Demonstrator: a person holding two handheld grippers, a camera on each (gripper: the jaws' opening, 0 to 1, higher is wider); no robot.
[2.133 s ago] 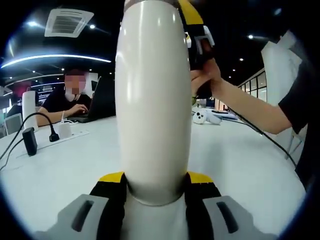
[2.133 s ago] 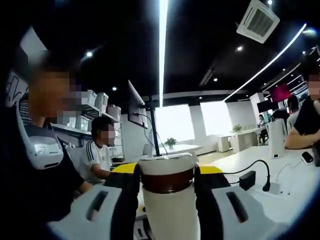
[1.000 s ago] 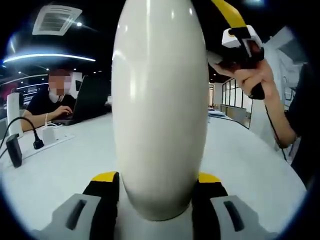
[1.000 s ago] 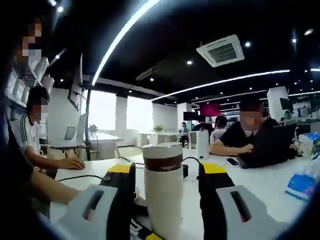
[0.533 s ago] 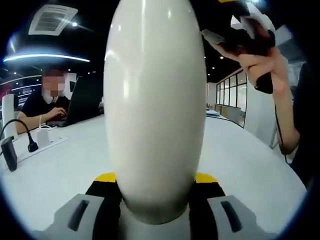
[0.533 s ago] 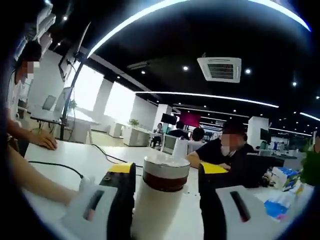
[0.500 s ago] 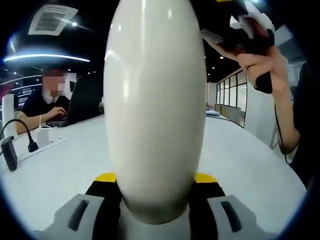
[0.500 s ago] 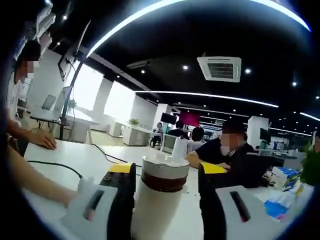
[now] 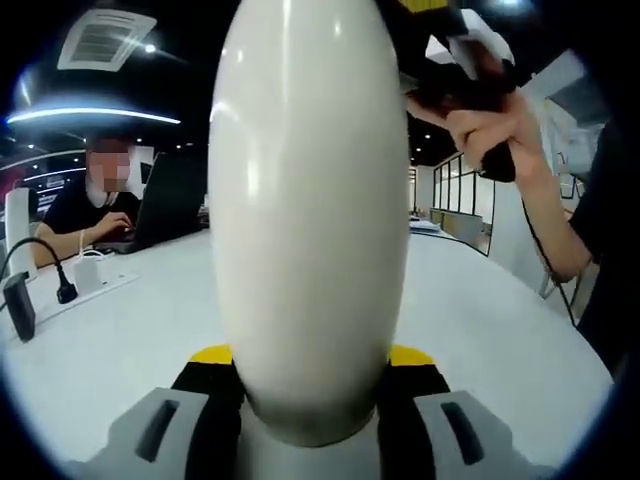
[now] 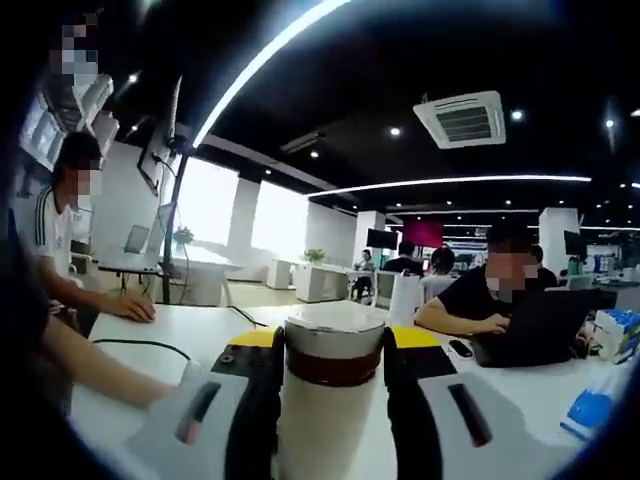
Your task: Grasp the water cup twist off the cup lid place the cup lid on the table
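While the left gripper (image 9: 305,375) clamps the water cup (image 9: 308,220) above the surface (image 9: 110,330), the right gripper (image 10: 332,350) has swung level, closed around the cup lid (image 10: 334,345), so twisting seems unfinished

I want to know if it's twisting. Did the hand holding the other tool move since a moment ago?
Yes. In the left gripper view, the hand slid left and slightly down toward the white cup, judged against the windows behind.

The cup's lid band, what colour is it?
Dark brown band beneath a pale top, clearest in the right gripper view.
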